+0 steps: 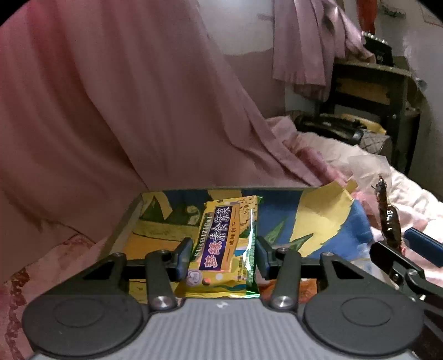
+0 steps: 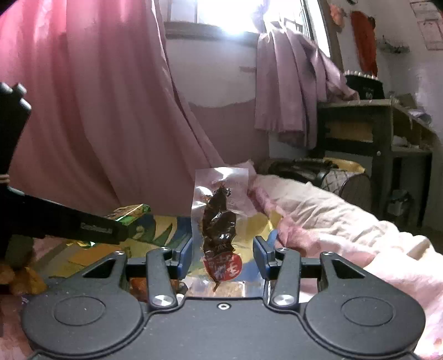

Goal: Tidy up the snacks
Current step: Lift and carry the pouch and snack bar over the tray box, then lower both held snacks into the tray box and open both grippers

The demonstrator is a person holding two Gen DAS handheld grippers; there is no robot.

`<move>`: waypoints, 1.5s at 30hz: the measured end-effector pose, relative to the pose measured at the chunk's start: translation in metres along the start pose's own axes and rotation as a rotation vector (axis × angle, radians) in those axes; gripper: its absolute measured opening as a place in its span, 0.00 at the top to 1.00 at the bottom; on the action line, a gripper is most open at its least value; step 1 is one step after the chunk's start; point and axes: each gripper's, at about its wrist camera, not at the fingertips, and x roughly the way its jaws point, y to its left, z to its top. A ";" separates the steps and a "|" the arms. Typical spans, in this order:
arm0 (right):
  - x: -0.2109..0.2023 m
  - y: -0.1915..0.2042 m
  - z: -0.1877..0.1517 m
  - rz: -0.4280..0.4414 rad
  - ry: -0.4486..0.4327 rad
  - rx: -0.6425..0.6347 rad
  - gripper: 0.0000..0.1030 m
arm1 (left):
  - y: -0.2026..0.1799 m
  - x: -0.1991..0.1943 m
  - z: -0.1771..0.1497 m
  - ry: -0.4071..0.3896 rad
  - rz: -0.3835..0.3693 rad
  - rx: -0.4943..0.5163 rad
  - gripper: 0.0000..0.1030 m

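**Q:** What did the left tongs (image 1: 223, 253) carry?

**A:** A yellow seaweed cracker packet (image 1: 224, 243) with a purple label and green foil edge, clenched between the blue pads (image 1: 185, 253) and standing up between them. It was held over a box (image 1: 326, 221) printed in blue and yellow, whose dark rim showed at the far side.

**Q:** And the right tongs (image 2: 223, 254)?

**A:** They gripped a clear vacuum pouch (image 2: 220, 221) with a dark brown piece of meat inside and a red round label low on it. The pouch stood upright between the pads, its clear top edge rising above the meat.

**Q:** How did the two stand to one another?

**A:** Side by side and close. In the right wrist view the left tongs' black arm reached in from the left, the green corner of the cracker packet showing at its tip. In the left wrist view the meat pouch appeared at the right edge, above the blue-tipped fingers of the right tongs.

**Q:** The setting?

**A:** A bed (image 2: 346, 221) with pale pink bedding, a pink curtain (image 2: 97, 110) hanging behind it, a dark wooden shelf unit (image 2: 387, 130) against the far wall and a bright window (image 2: 235, 16) above.
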 end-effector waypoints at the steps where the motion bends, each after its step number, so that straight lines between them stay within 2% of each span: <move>1: 0.002 0.001 -0.002 0.000 0.008 -0.005 0.53 | 0.000 0.005 -0.001 0.008 0.000 -0.005 0.51; 8: 0.017 0.005 -0.014 0.000 0.083 -0.029 0.53 | -0.005 0.023 -0.012 0.050 -0.003 -0.018 0.51; 13: 0.029 0.006 -0.020 0.011 0.126 -0.029 0.53 | -0.007 0.024 -0.015 0.047 0.002 -0.010 0.51; 38: 0.043 0.003 -0.025 0.028 0.198 0.014 0.52 | -0.011 0.023 -0.009 0.058 0.019 0.013 0.49; 43: 0.041 0.002 -0.023 0.022 0.191 0.020 0.51 | -0.013 0.018 -0.006 0.050 0.023 0.013 0.38; 45: 0.039 0.001 -0.022 0.012 0.186 0.021 0.46 | -0.013 0.014 -0.005 0.044 0.024 0.009 0.31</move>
